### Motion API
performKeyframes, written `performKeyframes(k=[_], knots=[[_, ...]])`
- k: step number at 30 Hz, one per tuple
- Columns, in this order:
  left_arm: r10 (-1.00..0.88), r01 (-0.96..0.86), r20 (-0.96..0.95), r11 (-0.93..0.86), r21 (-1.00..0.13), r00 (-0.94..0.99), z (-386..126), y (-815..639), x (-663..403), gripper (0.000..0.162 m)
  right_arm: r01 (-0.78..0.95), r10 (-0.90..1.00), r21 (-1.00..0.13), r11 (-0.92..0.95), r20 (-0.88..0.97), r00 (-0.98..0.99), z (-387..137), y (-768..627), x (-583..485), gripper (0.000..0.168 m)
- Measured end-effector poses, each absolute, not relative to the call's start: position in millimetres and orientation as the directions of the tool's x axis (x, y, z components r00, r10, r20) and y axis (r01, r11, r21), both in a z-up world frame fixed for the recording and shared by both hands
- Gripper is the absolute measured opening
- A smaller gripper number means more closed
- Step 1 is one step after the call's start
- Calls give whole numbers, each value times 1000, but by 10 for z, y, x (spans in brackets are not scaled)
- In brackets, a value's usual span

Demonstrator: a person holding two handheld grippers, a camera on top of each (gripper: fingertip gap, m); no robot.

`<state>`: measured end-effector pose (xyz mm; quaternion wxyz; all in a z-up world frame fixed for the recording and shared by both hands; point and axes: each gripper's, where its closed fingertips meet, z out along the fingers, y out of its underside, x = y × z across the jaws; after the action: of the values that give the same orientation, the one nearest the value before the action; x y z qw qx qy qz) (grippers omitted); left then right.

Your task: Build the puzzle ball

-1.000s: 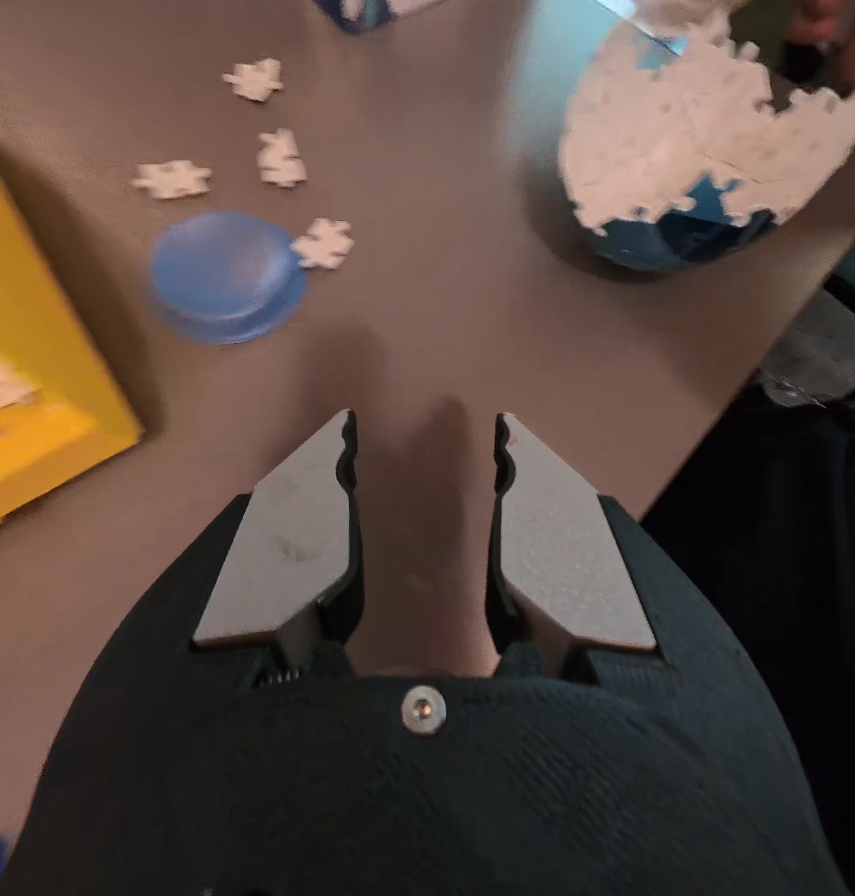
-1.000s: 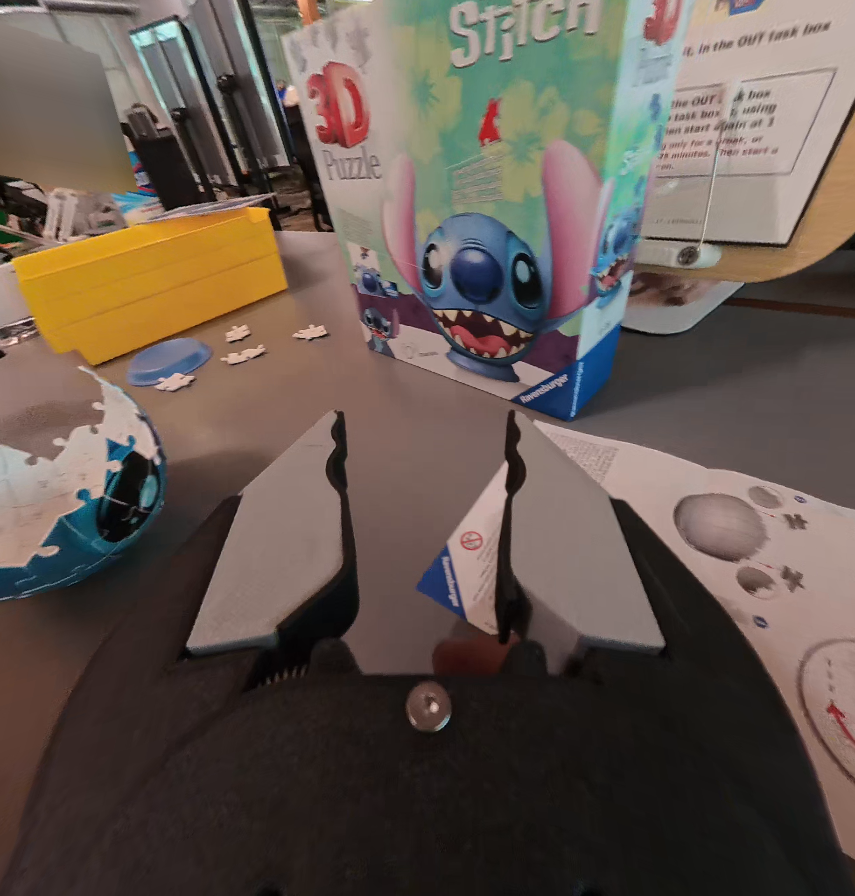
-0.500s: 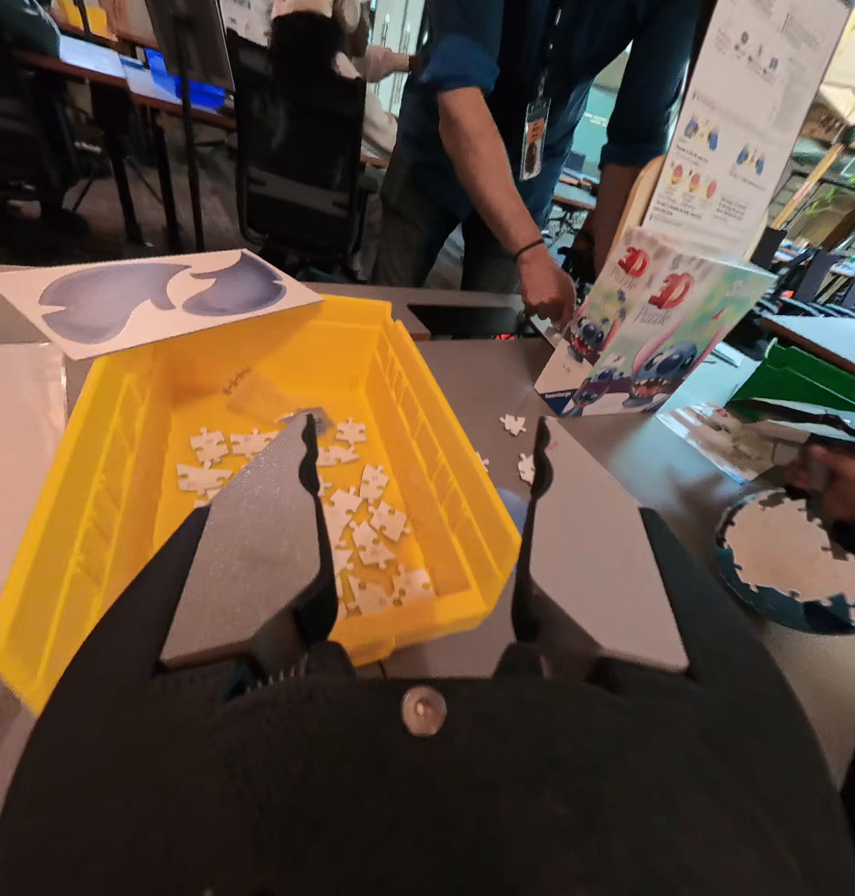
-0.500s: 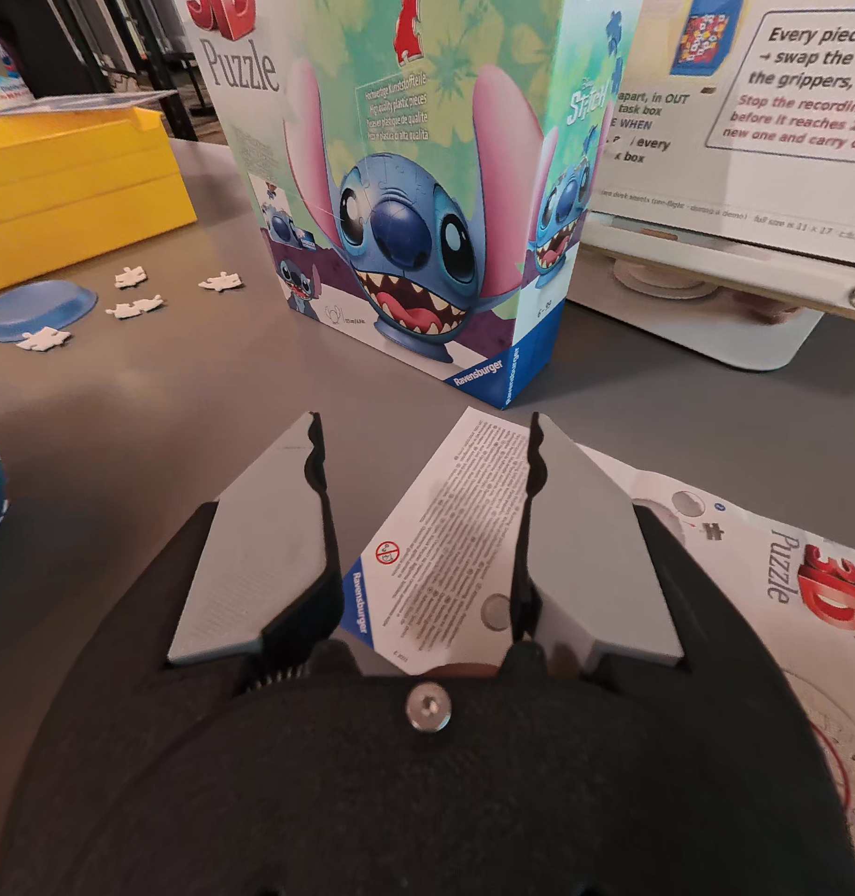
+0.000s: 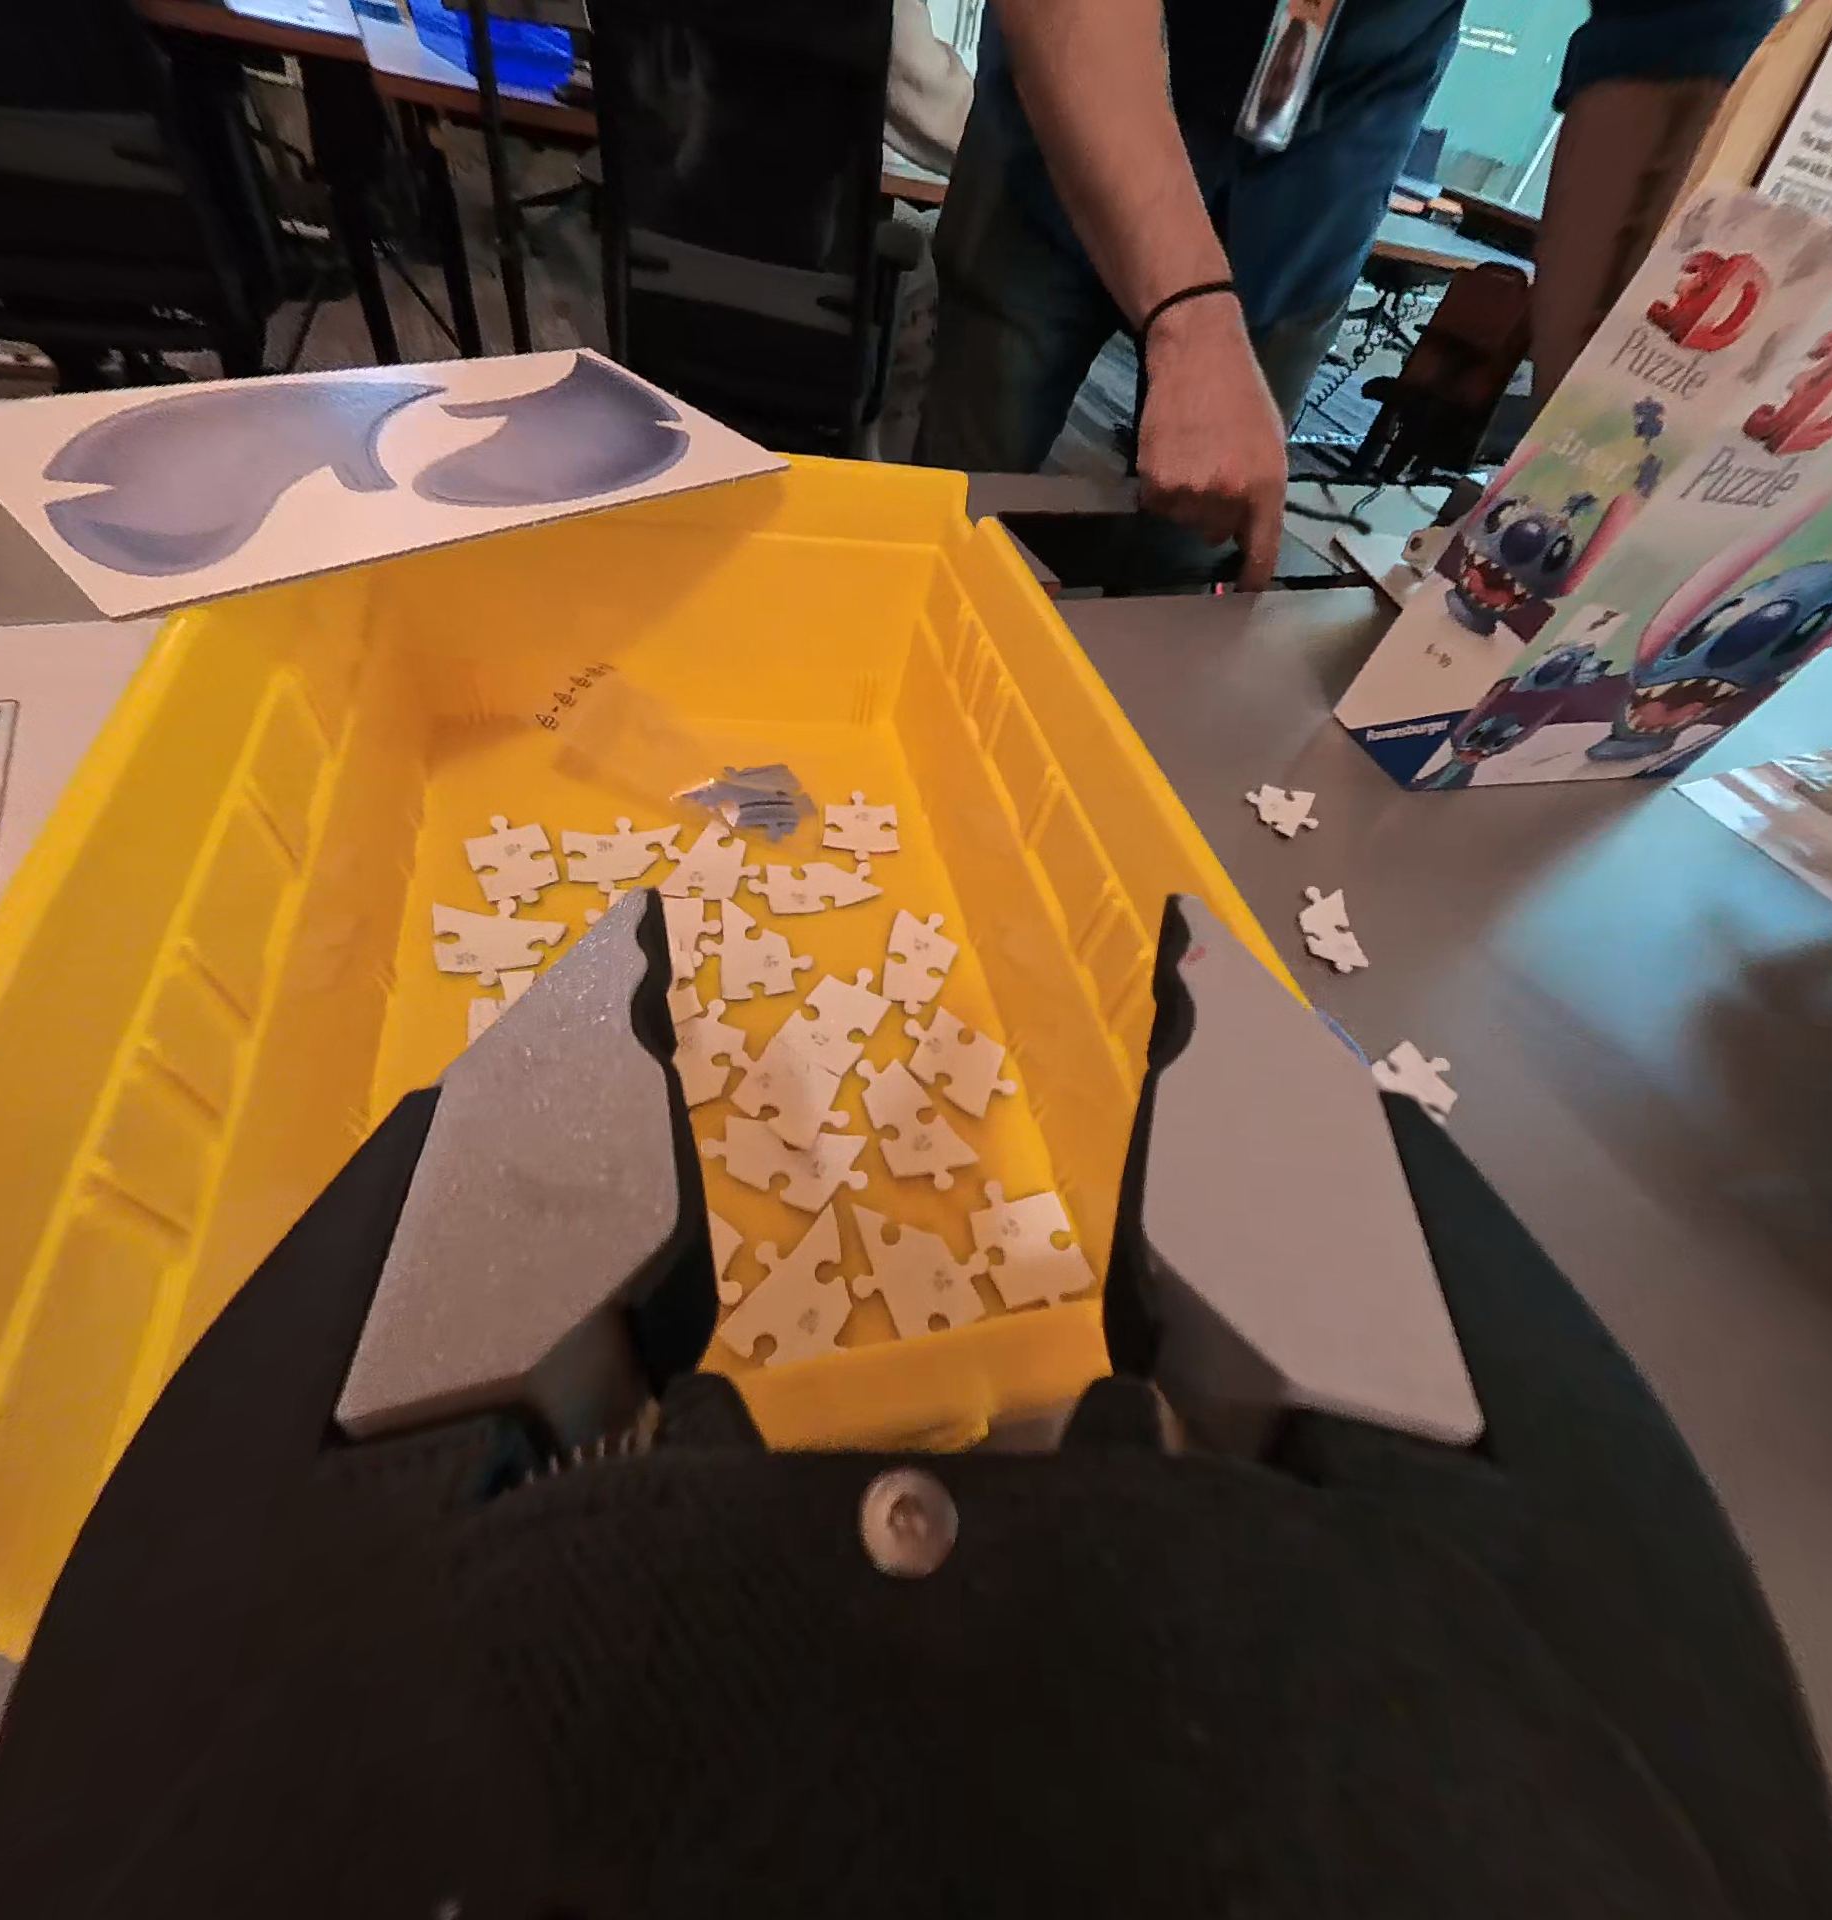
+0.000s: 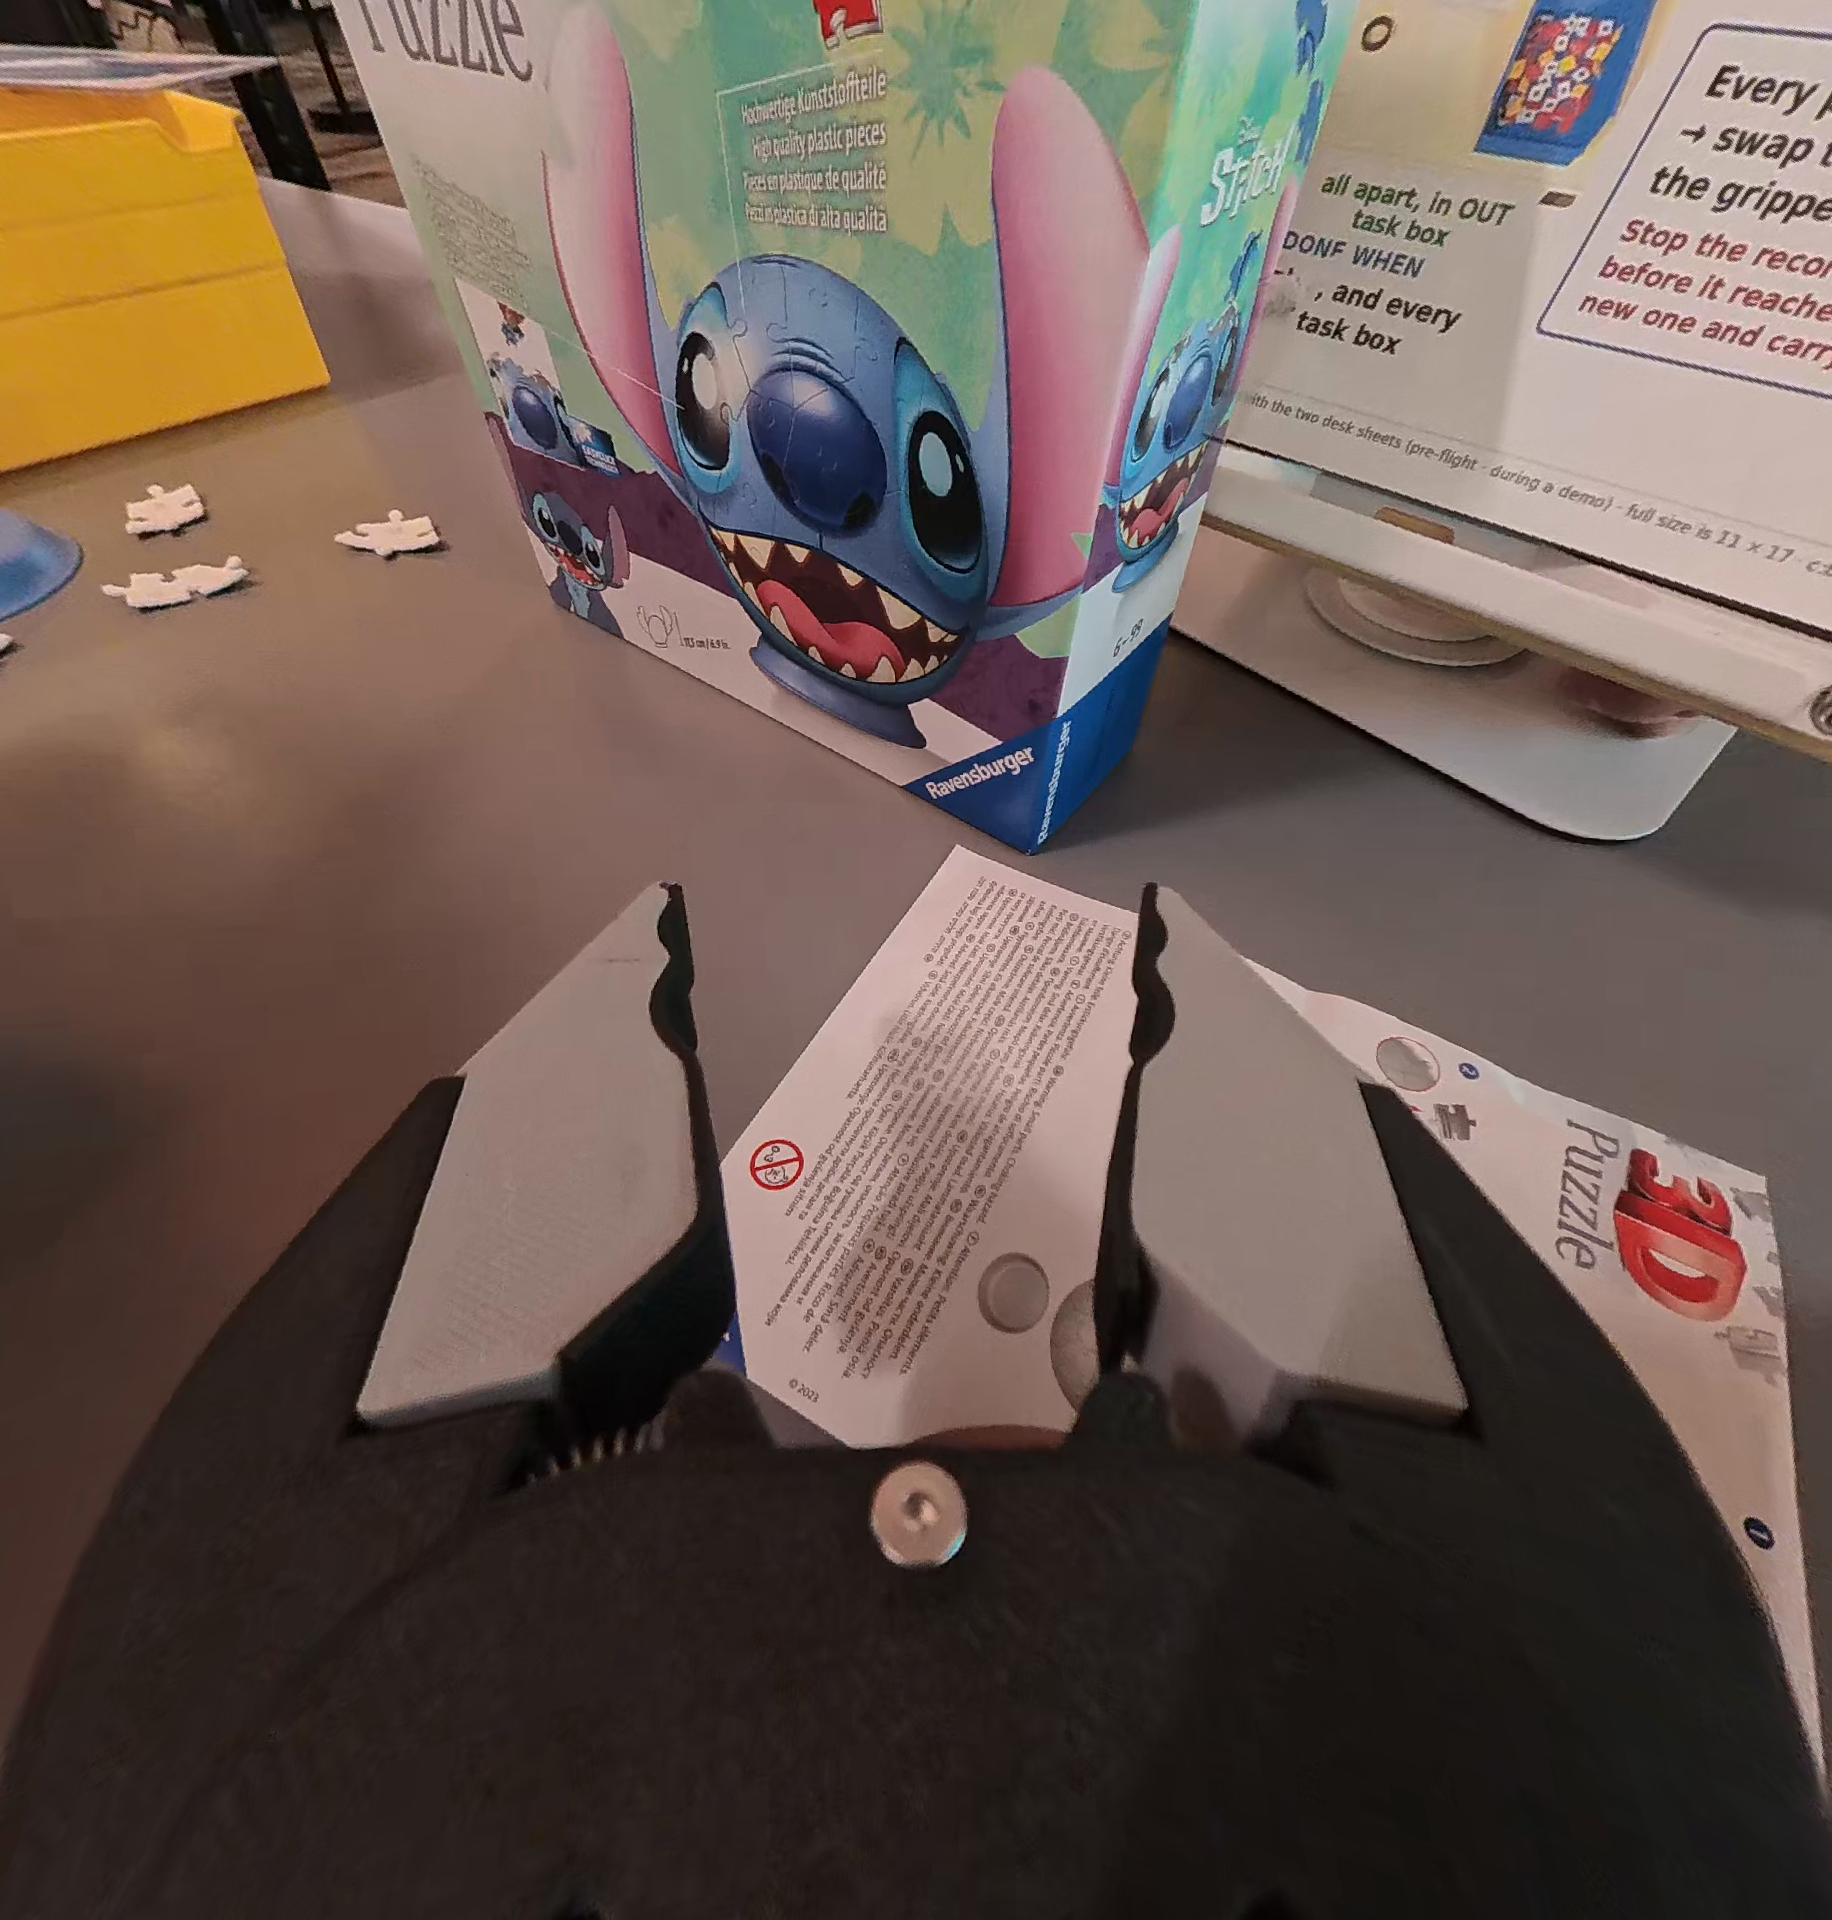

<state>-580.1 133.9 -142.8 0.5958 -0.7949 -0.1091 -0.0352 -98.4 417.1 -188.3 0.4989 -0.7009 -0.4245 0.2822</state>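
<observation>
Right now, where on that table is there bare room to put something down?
Bare grey table lies between the loose puzzle pieces and the paper leaflet, in front of the puzzle box. The yellow bin is crowded with pieces. More pieces dot the table right of it.
</observation>
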Motion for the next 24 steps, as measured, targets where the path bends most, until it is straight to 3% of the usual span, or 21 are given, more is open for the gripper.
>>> performKeyframes(k=[24], knots=[[115, 203, 177, -281, -938, 977, -1471, 1318, -5800, 80, 275, 854, -945, -176, -8, 521, -1862, 4235, -924, 77]])
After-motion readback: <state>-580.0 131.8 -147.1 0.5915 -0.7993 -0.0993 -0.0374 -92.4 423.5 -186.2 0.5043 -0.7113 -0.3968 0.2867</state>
